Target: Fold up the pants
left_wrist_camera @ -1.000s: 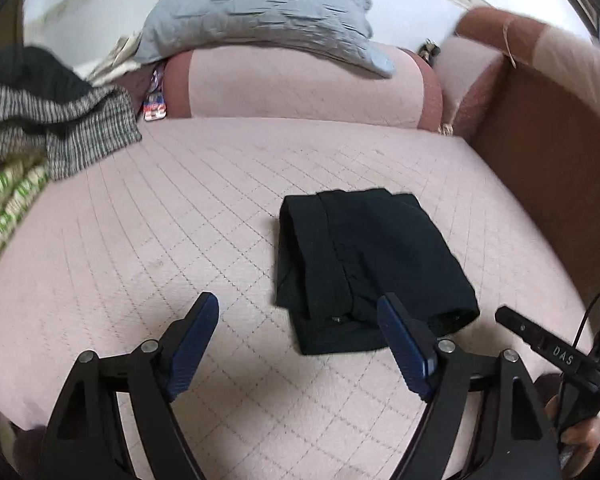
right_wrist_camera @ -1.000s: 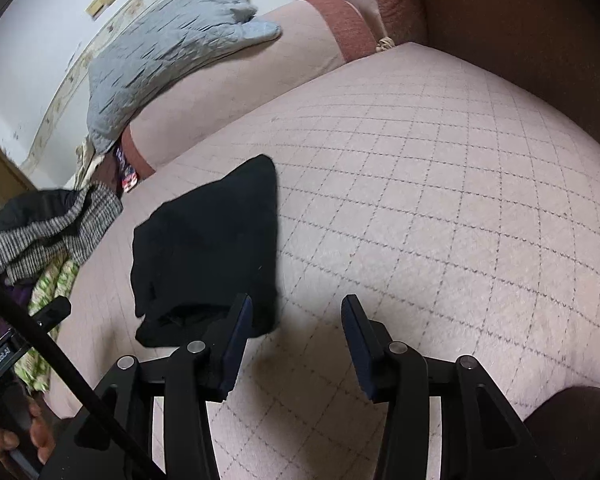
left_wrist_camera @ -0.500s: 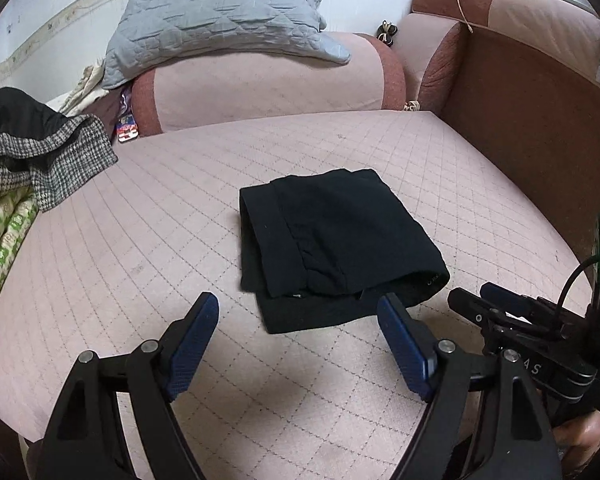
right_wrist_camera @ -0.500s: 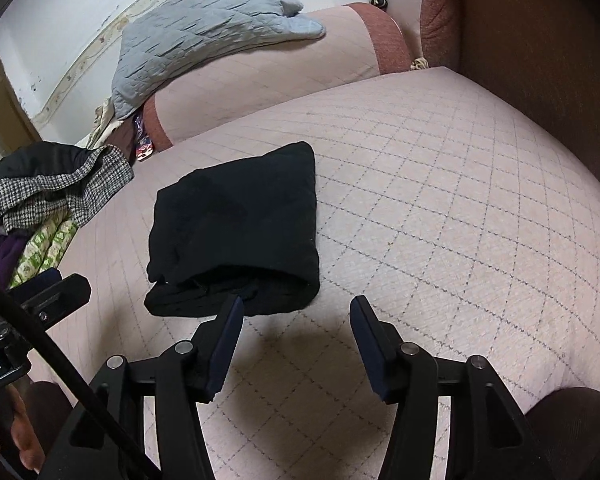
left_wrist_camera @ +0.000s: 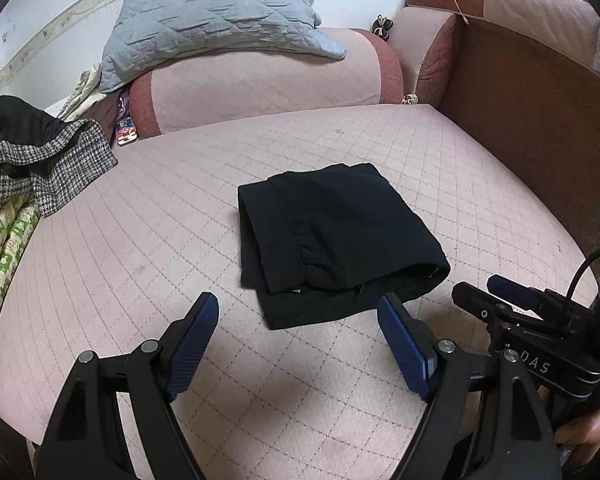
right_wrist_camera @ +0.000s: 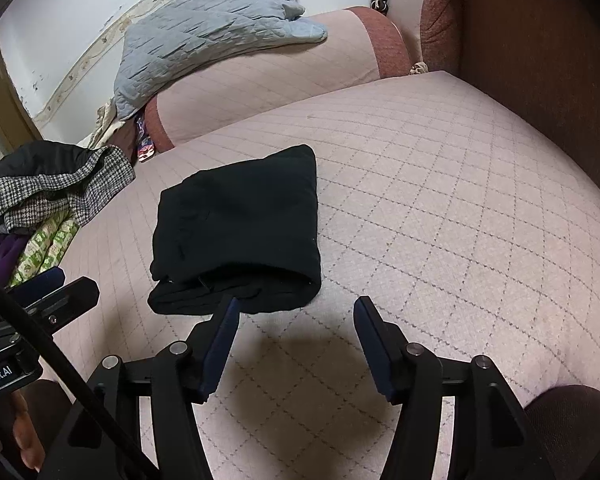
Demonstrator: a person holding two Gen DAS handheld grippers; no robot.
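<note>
Black pants (left_wrist_camera: 336,236) lie folded into a compact stack on the pink quilted sofa seat (left_wrist_camera: 160,220); they also show in the right wrist view (right_wrist_camera: 240,232). My left gripper (left_wrist_camera: 298,312) is open and empty, held above the seat just in front of the pants' near edge. My right gripper (right_wrist_camera: 296,312) is open and empty, near the pants' front right corner, not touching them. The right gripper also shows at the right edge of the left wrist view (left_wrist_camera: 512,300).
A grey quilted pillow (left_wrist_camera: 216,20) lies on the sofa back. A pile of clothes, checked and green-patterned (left_wrist_camera: 28,176), sits at the left. The brown sofa arm (left_wrist_camera: 532,132) borders the seat on the right.
Both grippers have pulled back from the pants, toward the seat's front edge, and stay open. The folded pants lie still.
</note>
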